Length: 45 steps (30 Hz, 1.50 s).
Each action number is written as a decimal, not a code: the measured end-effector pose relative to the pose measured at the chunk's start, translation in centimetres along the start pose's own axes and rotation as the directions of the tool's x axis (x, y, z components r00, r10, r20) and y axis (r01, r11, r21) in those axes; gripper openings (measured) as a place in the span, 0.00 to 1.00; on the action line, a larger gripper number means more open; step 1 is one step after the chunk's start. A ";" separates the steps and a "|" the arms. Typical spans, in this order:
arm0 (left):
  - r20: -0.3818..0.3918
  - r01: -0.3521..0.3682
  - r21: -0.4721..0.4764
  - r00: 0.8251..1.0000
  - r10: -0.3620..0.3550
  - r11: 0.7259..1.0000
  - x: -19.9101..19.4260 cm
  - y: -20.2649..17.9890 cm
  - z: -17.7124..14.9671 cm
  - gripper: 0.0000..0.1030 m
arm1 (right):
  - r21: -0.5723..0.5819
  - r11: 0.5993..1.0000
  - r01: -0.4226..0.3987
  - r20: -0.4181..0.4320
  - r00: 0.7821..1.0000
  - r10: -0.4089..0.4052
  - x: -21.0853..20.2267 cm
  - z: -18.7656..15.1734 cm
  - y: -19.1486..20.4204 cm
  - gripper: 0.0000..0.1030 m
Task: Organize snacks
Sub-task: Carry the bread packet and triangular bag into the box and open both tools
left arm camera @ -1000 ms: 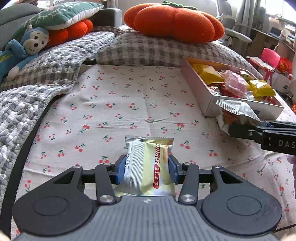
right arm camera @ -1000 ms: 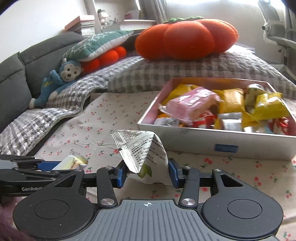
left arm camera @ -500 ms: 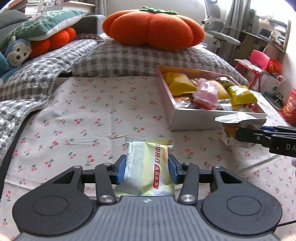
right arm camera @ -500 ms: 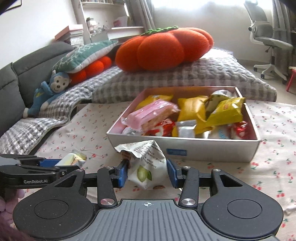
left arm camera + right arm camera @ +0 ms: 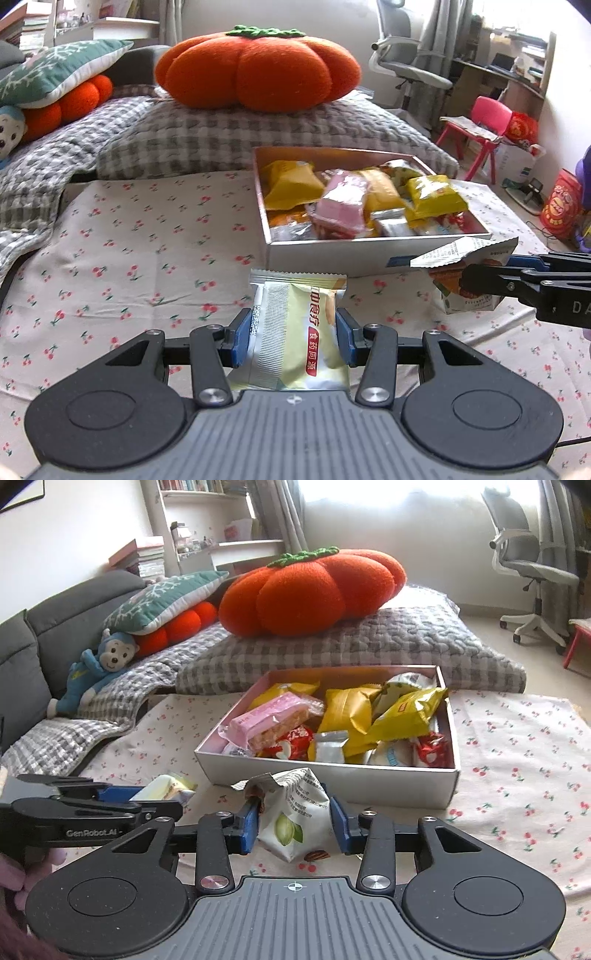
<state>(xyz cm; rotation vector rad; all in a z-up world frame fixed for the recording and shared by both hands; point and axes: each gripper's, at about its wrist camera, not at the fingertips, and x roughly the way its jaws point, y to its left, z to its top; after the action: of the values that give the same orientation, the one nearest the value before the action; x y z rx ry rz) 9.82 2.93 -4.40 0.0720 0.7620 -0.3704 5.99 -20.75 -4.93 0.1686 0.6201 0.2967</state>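
**Left wrist and right wrist views: two snack packets held before the snack box**

Left wrist view. The left gripper (image 5: 293, 338) is closed on a pale yellow-green packet (image 5: 295, 332), its blue pads pressing the packet's two sides; the packet stands upright between the fingers, with its crimped top edge pointing forward. Ahead and to the right lies the snack box (image 5: 332, 254), an open white carton resting on the cherry-print cloth (image 5: 147, 240) and filled with yellow, pink and silver wrappers. At the right edge the right gripper (image 5: 469, 280) enters side-on, clamped on a white nut packet (image 5: 465, 254) just in front of the box's near right corner. An orange pumpkin cushion (image 5: 258, 70) sits on a grey checked pillow (image 5: 221, 144) behind the box.

Right wrist view. The right gripper (image 5: 293, 825) is closed on the white nut packet (image 5: 295, 812), whose crumpled top rises above the pads, close to the near wall of the snack box (image 5: 332, 779). At the left, the left gripper (image 5: 162, 801) grips the pale yellow-green packet (image 5: 166, 788), near the box's near left corner. A blue monkey toy (image 5: 99, 672) lies on the grey sofa (image 5: 55, 627).
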 end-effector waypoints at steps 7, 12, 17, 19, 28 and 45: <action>0.037 0.022 0.001 0.999 -0.022 1.000 -0.3 -1.6 1.3 0.42 | -0.014 1.000 0.013 0.032 0.999 -0.013 -2.0 1.3 -0.6 0.39; 0.071 0.032 -0.006 0.997 -0.032 0.999 -0.2 -2.5 2.5 0.42 | 0.009 1.000 0.028 0.060 0.998 -0.029 -2.4 2.2 -1.5 0.39; 0.092 0.033 -0.008 0.995 -0.032 0.999 0.8 -3.4 3.9 0.42 | 0.057 0.997 0.054 0.071 0.996 -0.058 -2.1 3.3 -3.0 0.39; 0.095 0.026 0.001 0.995 -0.025 1.000 1.3 -3.8 4.4 0.42 | 0.085 0.994 0.061 0.074 0.995 -0.067 -1.9 3.7 -3.8 0.39; 0.067 -0.001 0.007 0.998 0.000 1.000 3.8 -4.2 5.4 0.42 | 0.133 0.988 0.072 0.056 0.995 -0.080 0.1 5.1 -6.6 0.39; 0.096 0.019 0.031 0.995 -0.022 0.999 7.0 -5.6 7.7 0.42 | 0.155 0.987 0.044 0.045 0.998 -0.052 3.5 5.6 -7.7 0.39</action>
<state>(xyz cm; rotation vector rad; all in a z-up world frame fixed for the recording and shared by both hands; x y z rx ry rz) 17.60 -5.88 -3.20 0.0735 0.6625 -0.4022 13.77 -27.25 -4.20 0.3083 0.5981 0.1974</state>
